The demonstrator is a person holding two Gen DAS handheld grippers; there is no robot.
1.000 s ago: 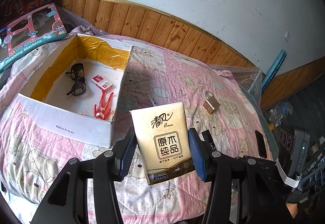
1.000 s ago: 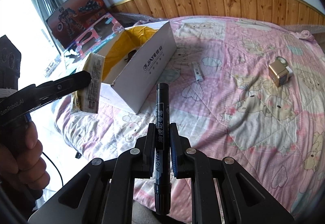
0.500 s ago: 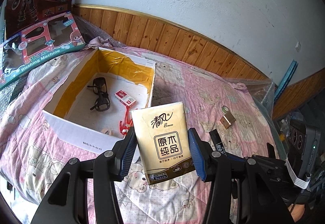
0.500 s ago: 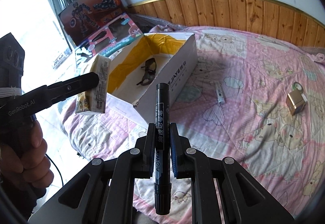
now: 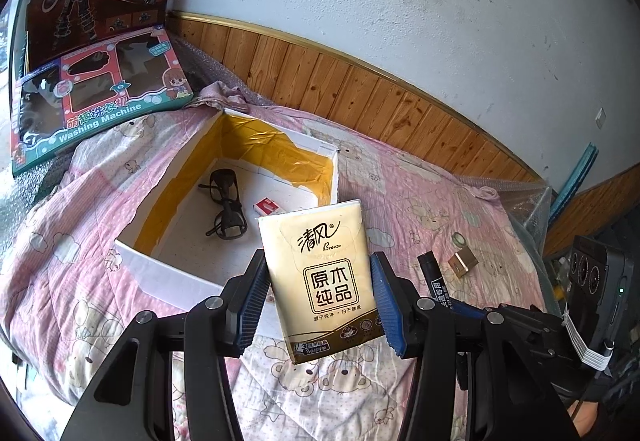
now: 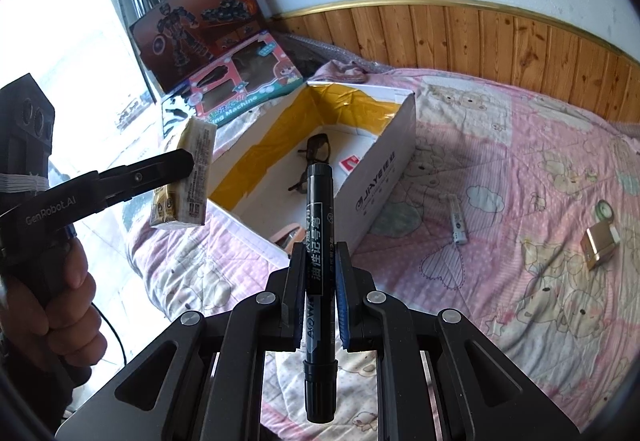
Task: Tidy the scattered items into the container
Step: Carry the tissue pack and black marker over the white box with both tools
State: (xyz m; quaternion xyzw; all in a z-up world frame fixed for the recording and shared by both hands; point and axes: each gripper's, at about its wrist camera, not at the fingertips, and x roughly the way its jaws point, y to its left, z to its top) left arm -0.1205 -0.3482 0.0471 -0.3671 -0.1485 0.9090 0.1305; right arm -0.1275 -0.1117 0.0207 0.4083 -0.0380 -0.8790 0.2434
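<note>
Far left I've got two toy boxes leaning by the wall, w/ the window behind. Next, my left gripper is pinching a tissue pack upright between its blue pads, held in the air above the near edge of the white cardboard box. The box sits open on the pink quilt; inside I see black glasses and a small red-white packet on the floor, apart from each other. In the right wrist view my right gripper is clamped on a black marker, cap end pointing fwd toward the box, also off the quilt. Right of the box, a small white stick-shaped item lies on the quilt; can't tell what it is. Farther right, a gold padlock w/ a small round green thing just beside it.
</note>
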